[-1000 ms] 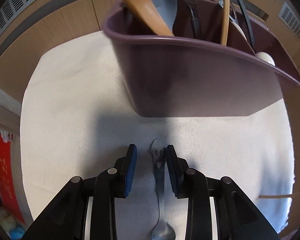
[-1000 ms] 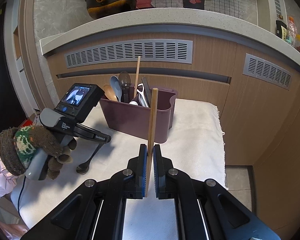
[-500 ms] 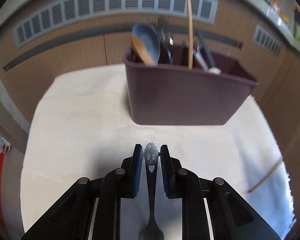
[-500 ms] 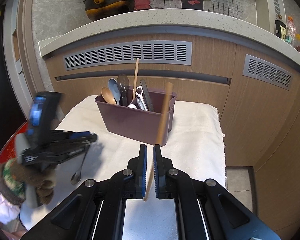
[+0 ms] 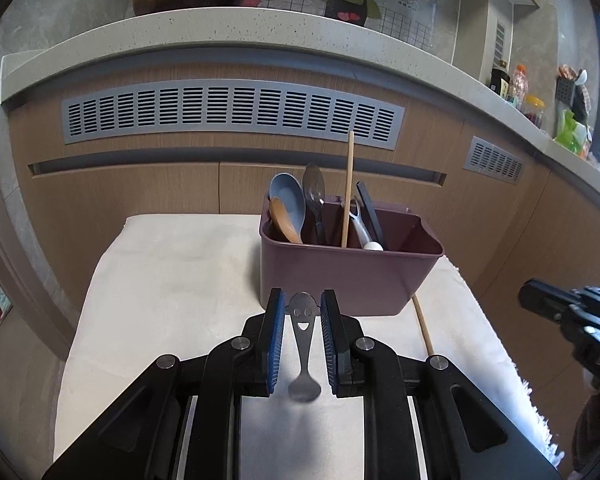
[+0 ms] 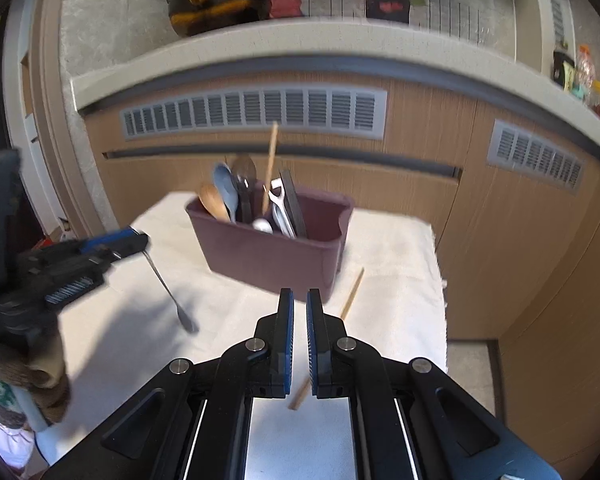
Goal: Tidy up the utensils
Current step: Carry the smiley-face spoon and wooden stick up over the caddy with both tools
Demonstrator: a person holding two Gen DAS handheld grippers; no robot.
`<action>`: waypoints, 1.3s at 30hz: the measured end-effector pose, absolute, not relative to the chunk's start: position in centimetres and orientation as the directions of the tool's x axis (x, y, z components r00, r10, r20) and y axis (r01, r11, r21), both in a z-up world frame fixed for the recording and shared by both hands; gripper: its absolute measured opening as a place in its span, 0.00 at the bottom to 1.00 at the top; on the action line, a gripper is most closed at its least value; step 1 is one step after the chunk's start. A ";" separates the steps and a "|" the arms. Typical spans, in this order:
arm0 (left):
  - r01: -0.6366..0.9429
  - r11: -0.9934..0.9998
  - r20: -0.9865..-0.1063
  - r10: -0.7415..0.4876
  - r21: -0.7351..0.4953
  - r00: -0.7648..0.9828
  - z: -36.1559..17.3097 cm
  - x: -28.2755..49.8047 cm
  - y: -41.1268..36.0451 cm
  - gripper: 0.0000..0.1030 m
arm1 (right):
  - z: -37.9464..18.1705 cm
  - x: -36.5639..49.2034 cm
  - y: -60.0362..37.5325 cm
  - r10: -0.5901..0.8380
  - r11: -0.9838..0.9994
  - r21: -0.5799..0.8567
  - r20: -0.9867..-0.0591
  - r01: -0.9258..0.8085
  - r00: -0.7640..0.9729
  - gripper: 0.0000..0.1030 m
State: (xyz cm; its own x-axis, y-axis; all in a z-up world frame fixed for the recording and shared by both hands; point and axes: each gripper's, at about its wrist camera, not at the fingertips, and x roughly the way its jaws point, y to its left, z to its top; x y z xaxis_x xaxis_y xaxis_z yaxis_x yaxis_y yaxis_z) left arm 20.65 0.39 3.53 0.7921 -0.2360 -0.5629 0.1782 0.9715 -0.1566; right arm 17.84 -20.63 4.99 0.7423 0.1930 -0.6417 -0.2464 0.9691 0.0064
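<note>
A maroon utensil caddy (image 5: 352,276) (image 6: 272,256) stands on a white cloth and holds spoons, a chopstick and other utensils. My left gripper (image 5: 303,306) is shut on a metal spoon (image 5: 303,344) with a smiley face on its handle end, held above the cloth in front of the caddy. In the right wrist view the spoon (image 6: 168,288) hangs bowl-down from the left gripper (image 6: 116,242). My right gripper (image 6: 298,300) has its pads nearly together with nothing between them. A wooden chopstick (image 6: 350,294) (image 5: 422,326) lies on the cloth right of the caddy, under the right gripper.
The white cloth (image 5: 172,280) (image 6: 396,248) covers a small table in front of wooden cabinets with grey vents (image 5: 228,114). A stone counter (image 5: 260,32) above carries a pot, bottles and jars. The cloth's right edge drops off to the floor (image 6: 468,364).
The left gripper lifted the spoon and pulled back from the caddy. The right gripper let go of the chopstick, which now lies on the cloth beside the caddy.
</note>
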 end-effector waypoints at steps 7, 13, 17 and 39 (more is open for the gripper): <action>0.209 0.964 -0.542 -0.266 -0.166 0.797 3.9 19.6 0.5 0.18 | -1.8 23.7 -22.2 0.154 0.985 0.079 -0.791 -0.151 0.592 0.08; 0.225 0.957 -0.543 -0.288 -0.182 0.789 3.8 19.3 1.2 0.18 | -5.0 28.4 -21.6 0.054 0.998 0.032 -0.814 -0.048 0.579 0.25; 0.222 0.955 -0.541 -0.293 -0.194 0.788 3.8 19.1 1.8 0.18 | -6.5 30.6 -23.1 0.060 0.996 0.089 -0.830 0.025 0.555 0.25; 0.237 0.952 -0.497 -0.303 -0.194 0.813 6.9 19.2 0.6 0.18 | 7.7 20.6 -24.8 0.100 0.993 0.111 -0.533 -0.047 0.840 0.05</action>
State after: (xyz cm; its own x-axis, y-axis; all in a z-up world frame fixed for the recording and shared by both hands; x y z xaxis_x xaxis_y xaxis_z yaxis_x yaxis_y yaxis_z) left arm 19.25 0.61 6.94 0.8130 -0.3033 -0.4970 0.2365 0.9521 -0.1940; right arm 20.61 -24.81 7.73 0.8404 0.0997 -0.5327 -0.0474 0.9927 0.1110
